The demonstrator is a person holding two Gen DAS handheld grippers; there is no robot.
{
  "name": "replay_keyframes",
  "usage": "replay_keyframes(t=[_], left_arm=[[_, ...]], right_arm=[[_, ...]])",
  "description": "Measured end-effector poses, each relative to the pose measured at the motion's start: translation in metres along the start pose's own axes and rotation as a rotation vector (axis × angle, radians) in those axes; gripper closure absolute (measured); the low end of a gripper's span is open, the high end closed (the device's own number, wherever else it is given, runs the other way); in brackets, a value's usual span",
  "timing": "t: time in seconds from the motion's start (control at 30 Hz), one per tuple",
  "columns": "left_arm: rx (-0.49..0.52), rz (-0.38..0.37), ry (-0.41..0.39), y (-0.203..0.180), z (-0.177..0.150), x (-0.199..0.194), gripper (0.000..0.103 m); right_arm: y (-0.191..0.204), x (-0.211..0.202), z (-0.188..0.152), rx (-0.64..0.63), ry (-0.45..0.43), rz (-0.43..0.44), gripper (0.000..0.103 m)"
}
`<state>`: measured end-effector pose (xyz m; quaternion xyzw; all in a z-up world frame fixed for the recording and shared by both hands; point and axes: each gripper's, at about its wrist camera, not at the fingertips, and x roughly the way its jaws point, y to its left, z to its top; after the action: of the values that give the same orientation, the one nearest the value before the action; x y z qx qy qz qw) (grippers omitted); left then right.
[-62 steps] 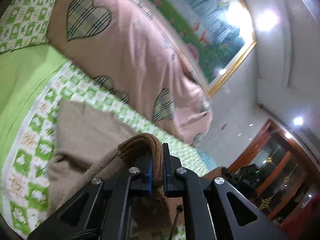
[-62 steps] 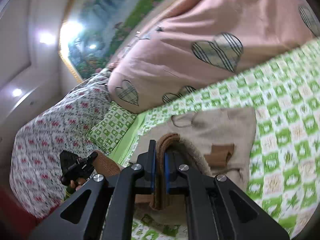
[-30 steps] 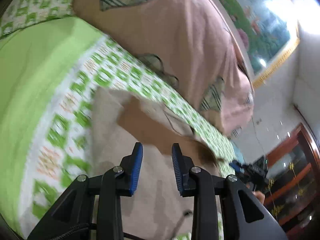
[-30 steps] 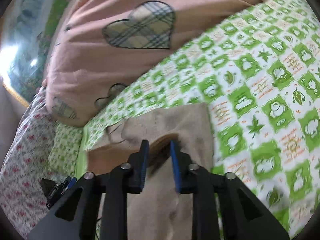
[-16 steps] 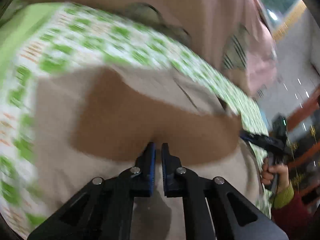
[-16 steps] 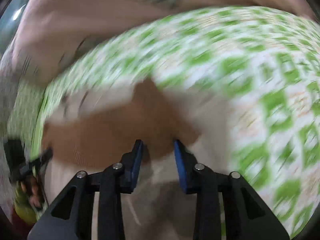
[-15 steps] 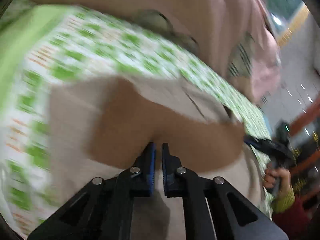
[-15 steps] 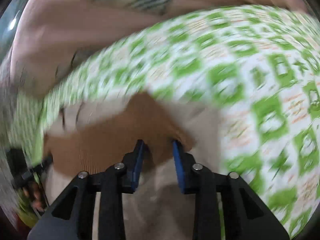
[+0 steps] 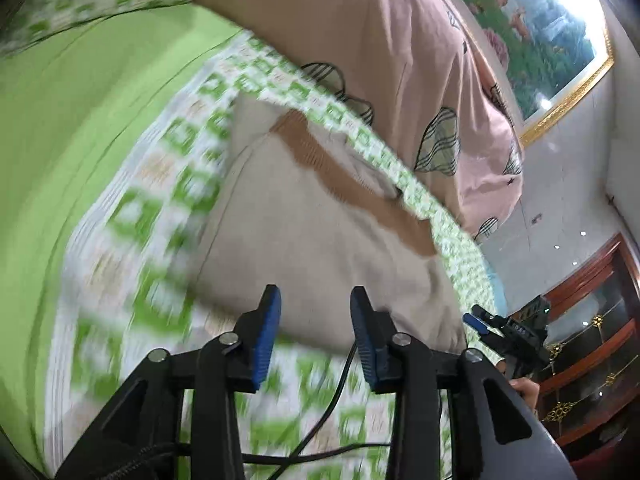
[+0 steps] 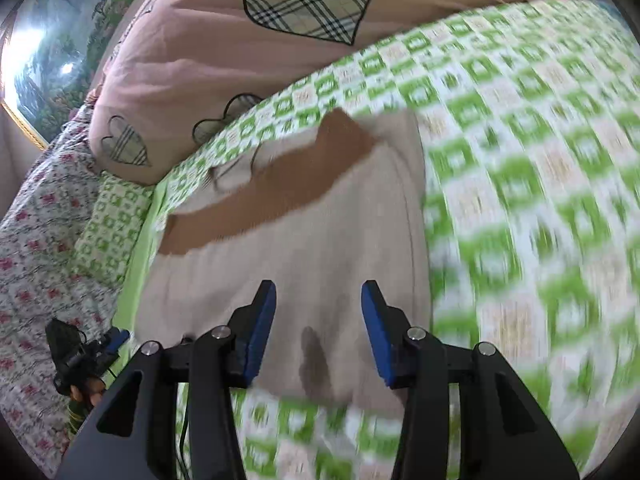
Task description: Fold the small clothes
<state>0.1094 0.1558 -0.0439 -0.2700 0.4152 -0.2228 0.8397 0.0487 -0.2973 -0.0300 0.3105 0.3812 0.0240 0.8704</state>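
Both tongs had let go of the brown waistband [image 9: 340, 172] they pinched earlier and drawn back toward the garment's near edge. The left tongs [image 9: 314, 336] and right tongs [image 10: 318, 330] were spreading, nothing between them. The beige small garment [image 10: 304, 256] lay folded on the bed's green-checked sheet [image 10: 520, 184], released so the fold would settle flat.

Left gripper [image 9: 315, 322] and right gripper [image 10: 318, 316]: jaws opening, empty.
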Motion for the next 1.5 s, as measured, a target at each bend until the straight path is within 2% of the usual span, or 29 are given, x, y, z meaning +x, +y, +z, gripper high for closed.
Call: replay_keyframes(t=[0.07,0.2,0.27,0.3,0.4,0.5,0.57,0.63,0.73,0.83,0.9,0.97,1.0,1.03,1.1,1.17,1.23,1.3,1.33,1.43,1.5], left_arm=[[-0.009,0.022,0.008,-0.004,-0.017,-0.019,0.067],[0.008,-0.026,-0.005,-0.023,-0.045,-0.090,0.067],[0.087,0.015,-0.023,-0.041,-0.058,-0.147,0.065],[0.147,0.080,-0.048,-0.053,-0.067,-0.191,0.065],[0.217,0.237,-0.127,-0.074,-0.079,-0.280,0.064],[0.243,0.442,-0.272,-0.101,-0.091,-0.374,0.060],[0.265,0.537,-0.360,-0.119,-0.093,-0.413,0.057],[0.287,0.600,-0.474,-0.139,-0.098,-0.449,0.056],[0.303,0.679,-0.647,-0.174,-0.097,-0.497,0.055],[0.366,0.675,-0.772,-0.213,-0.098,-0.535,0.054],[0.432,0.689,-0.901,-0.248,-0.102,-0.563,0.047],[0.448,0.648,-0.990,-0.273,-0.103,-0.585,0.040],[0.455,0.624,-1.015,-0.284,-0.102,-0.596,0.035],[0.464,0.612,-1.021,-0.292,-0.099,-0.603,0.033],[0.484,0.639,-1.048,-0.305,-0.096,-0.612,0.032],[0.494,0.661,-1.047,-0.310,-0.090,-0.608,0.026],[0.486,0.650,-0.999,-0.305,-0.078,-0.594,0.021],[0.468,0.617,-0.893,-0.289,-0.062,-0.564,0.021],[0.461,0.604,-0.840,-0.279,-0.054,-0.549,0.021],[0.439,0.518,-0.669,-0.244,-0.030,-0.484,0.021],[0.417,0.440,-0.551,-0.226,-0.020,-0.437,0.021]], right_arm=[[0.005,-0.006,-0.015,-0.018,0.012,0.001,0.057],[0.021,-0.017,-0.032,-0.035,0.017,0.119,0.057],[0.027,-0.024,-0.037,-0.045,0.006,0.144,0.057],[0.028,-0.029,-0.039,-0.047,-0.003,0.154,0.057],[0.023,-0.047,-0.045,-0.037,-0.026,0.156,0.056],[0.012,-0.068,-0.051,-0.017,-0.046,0.156,0.054],[0.009,-0.078,-0.055,-0.023,-0.046,0.154,0.052],[0.013,-0.082,-0.061,-0.056,-0.039,0.175,0.046],[0.028,-0.070,-0.074,-0.088,0.002,0.211,0.044],[0.055,-0.044,-0.092,-0.128,0.076,0.292,0.044],[0.081,-0.020,-0.110,-0.184,0.139,0.334,0.044],[0.098,0.005,-0.127,-0.210,0.208,0.369,0.044],[0.106,0.020,-0.139,-0.221,0.274,0.369,0.044],[0.110,0.030,-0.151,-0.236,0.332,0.362,0.044],[0.123,0.047,-0.189,-0.322,0.554,0.410,0.044],[0.127,0.032,-0.220,-0.429,0.658,0.475,0.044],[0.119,0.007,-0.236,-0.477,0.720,0.534,0.044],[0.103,-0.019,-0.238,-0.487,0.735,0.555,0.044],[0.097,-0.026,-0.235,-0.485,0.721,0.538,0.044],[0.080,-0.041,-0.206,-0.428,0.615,0.457,0.044],[0.075,-0.046,-0.182,-0.352,0.531,0.473,0.044]])
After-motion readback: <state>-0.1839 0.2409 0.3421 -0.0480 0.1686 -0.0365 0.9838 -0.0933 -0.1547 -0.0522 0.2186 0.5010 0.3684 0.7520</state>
